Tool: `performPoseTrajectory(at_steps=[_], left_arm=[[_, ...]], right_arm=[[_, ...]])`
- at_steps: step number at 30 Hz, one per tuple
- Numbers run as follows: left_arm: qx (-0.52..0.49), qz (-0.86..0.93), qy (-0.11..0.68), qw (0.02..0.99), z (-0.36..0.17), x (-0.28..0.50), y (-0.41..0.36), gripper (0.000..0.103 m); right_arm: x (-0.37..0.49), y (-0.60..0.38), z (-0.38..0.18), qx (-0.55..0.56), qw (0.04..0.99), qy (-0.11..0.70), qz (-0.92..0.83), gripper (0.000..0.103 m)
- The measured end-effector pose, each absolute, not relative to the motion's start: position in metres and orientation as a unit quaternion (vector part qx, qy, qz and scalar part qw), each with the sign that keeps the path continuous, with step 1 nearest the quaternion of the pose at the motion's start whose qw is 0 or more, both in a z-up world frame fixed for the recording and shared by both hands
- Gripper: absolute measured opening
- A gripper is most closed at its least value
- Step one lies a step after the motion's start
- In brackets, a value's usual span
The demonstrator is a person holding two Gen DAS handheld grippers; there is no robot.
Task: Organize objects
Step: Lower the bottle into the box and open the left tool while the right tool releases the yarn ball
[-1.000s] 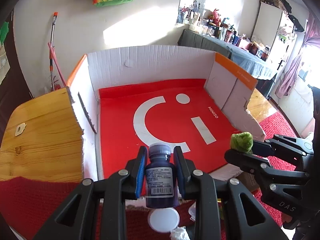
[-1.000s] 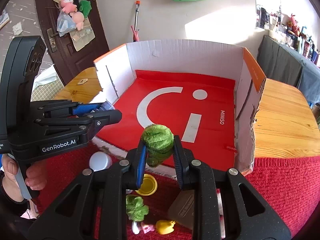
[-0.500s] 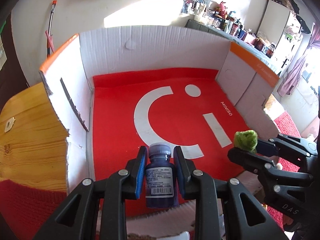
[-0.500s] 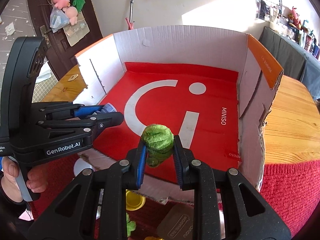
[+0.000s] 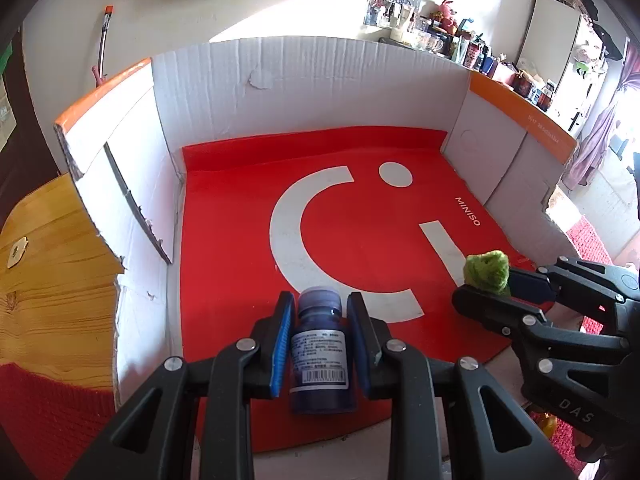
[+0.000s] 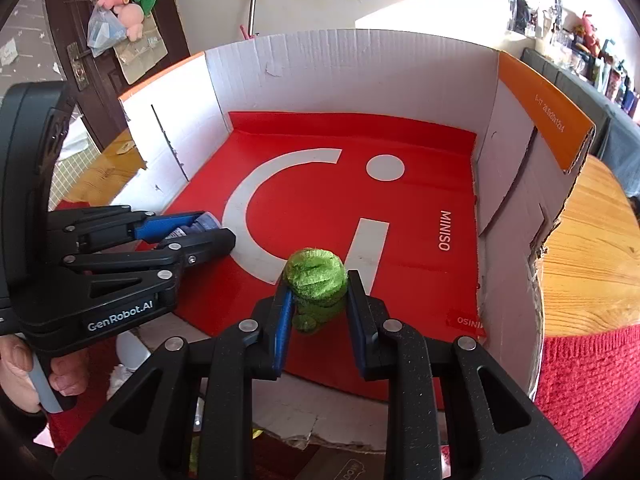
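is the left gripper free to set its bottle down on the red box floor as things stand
Probably yes. The left gripper, shut on the blue bottle, hangs over the red floor of the cardboard box, which is bare beneath it. The right gripper with its green plush sits off to the side.

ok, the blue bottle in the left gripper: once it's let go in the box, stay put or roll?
Likely stiff: the blue bottle keeps its shape between the left gripper's pads. It's round, so laid on its side it may roll across the smooth red liner. Stood upright it may tip, being tall and narrow. The box walls should stop it.
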State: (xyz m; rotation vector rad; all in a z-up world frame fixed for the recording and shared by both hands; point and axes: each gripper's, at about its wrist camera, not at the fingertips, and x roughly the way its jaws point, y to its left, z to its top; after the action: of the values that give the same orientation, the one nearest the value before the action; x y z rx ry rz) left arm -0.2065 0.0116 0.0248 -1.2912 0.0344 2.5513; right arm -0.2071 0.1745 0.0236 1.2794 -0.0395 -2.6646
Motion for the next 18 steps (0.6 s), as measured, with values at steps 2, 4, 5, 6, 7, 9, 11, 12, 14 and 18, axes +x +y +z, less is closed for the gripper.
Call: performPoseTrajectory(at_steps=[2,4,5,6,7,9,11,12,14,18], left_arm=[[-0.447,0.883,0.008,0.142,0.0248,-0.2073,0.0102,0.028],[-0.448,0.882,0.005,0.143,0.0247,-0.208,0.0098,0.028],[-0.448,0.882,0.004,0.143,0.0246,-0.208,0.0096,0.028],[-0.448,0.882,0.004,0.143,0.0245,-0.2084,0.0097,0.028],[-0.448,0.882,0.004,0.143,0.0245,-0.2083,0.0096,0.028],[-0.448,0.882,0.004,0.143,0.0246,-0.2082,0.0095,0.028],[-0.448,0.882,0.004,0.143,0.0246,-0.2083,0.0095,0.028],[-0.449,0.882,0.004,0.143,0.0246,-0.2083,0.0095,0.028],[-0.448,0.882,0.004,0.143,0.0246,-0.2082,0.0095,0.028],[-0.448,0.882,0.006,0.142,0.0238,-0.2095,0.0102,0.028]], right_arm=[[-0.2079,0.173,0.022,0.431,0.089,-0.007,-0.898,0.024],[-0.2084,0.1722,0.0211,0.432,0.088,-0.004,-0.898,0.024],[-0.2087,0.1719,0.0209,0.432,0.085,-0.005,-0.898,0.024],[-0.2091,0.1715,0.0207,0.433,0.086,-0.006,-0.897,0.024],[-0.2101,0.1709,0.0208,0.434,0.086,-0.006,-0.897,0.024],[-0.2113,0.171,0.0203,0.436,0.087,-0.007,-0.896,0.024],[-0.2121,0.1709,0.0199,0.437,0.086,-0.008,-0.895,0.024],[-0.212,0.1705,0.0196,0.437,0.086,-0.008,-0.895,0.024],[-0.2119,0.1702,0.0194,0.437,0.087,-0.007,-0.895,0.024],[-0.2114,0.1704,0.0196,0.437,0.087,-0.007,-0.895,0.024]])
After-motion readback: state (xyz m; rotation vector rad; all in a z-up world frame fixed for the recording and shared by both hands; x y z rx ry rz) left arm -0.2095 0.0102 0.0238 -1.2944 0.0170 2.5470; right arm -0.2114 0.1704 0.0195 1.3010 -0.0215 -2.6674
